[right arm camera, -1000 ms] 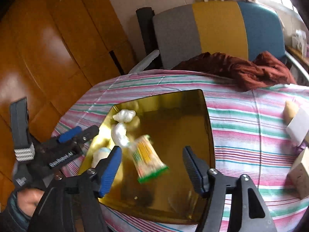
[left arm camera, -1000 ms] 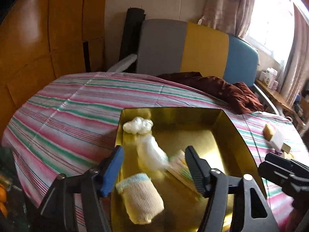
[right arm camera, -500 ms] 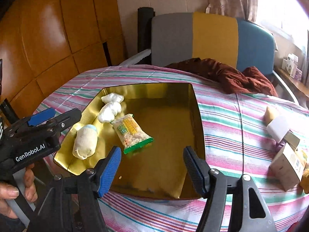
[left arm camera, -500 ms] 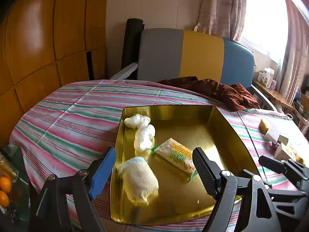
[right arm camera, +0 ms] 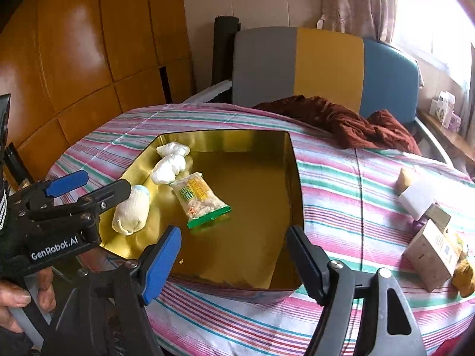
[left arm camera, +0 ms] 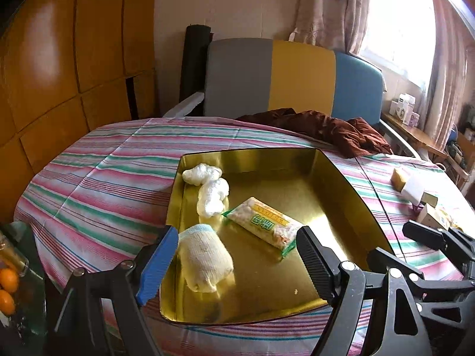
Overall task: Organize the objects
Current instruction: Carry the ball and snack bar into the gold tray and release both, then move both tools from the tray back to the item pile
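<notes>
Gold-coloured metal forms the shallow tray (left arm camera: pixel 341 178) that rests on the bench (left arm camera: pixel 98 184), which is covered by a striped pink, green and white cloth. Four items lie in the tray's left half: two white crumpled bundles (left arm camera: pixel 207 187) touching each other near the far left corner, a rolled cream sock (left arm camera: pixel 204 261) with a pale blue cuff near the front left edge, and a snack packet (left arm camera: pixel 264 227) with green lettering just right of the bundles. All four lie flat on the tray floor.

Left hand-held gripper (left arm camera: pixel 234 264): jaws apart, nothing between the pads; the sock lies just beyond the blue finger. A hand (right arm camera: pixel 17 302) grips its handle in the right wrist view.

Right hand-held gripper (right arm camera: pixel 234 255): jaws opening, nothing between them, positioned over the tray's near edge.

Small cardboard boxes (right arm camera: pixel 430 252) and a white block (right arm camera: pixel 415 198) sit on the bench well right of the tray. A dark red cloth (right arm camera: pixel 350 121) lies at the far edge.
</notes>
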{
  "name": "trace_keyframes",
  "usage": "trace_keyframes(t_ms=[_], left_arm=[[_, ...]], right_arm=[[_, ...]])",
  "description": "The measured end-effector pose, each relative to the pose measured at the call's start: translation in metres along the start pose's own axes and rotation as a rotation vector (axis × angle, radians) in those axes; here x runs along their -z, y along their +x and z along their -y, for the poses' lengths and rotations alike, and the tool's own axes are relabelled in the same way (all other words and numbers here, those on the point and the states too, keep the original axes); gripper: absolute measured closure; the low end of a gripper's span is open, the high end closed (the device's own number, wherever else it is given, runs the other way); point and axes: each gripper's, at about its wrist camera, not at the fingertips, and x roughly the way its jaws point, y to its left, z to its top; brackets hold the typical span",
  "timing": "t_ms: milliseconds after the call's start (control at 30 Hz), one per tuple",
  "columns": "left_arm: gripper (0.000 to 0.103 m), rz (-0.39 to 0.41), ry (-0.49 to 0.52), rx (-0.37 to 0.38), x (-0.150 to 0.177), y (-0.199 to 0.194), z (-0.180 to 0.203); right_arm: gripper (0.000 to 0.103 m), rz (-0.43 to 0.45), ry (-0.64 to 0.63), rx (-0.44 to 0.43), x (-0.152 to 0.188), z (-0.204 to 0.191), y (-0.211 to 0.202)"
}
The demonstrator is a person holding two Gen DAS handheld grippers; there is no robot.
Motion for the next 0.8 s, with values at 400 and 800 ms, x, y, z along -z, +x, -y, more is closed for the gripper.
trace_keyframes(t_ms=[400,800], left_arm=[[0.021,-0.028,0.053,0.065,0.003,0.003,0.024],[0.021,-0.038,0.115,0.163,-0.012,0.005,0.057]], right_arm=[[0.028,-0.019,0.077,0.038,0.000,0.032,0.000],[0.028,-0.062,0.312,0.226,0.002,0.153,-0.024]])
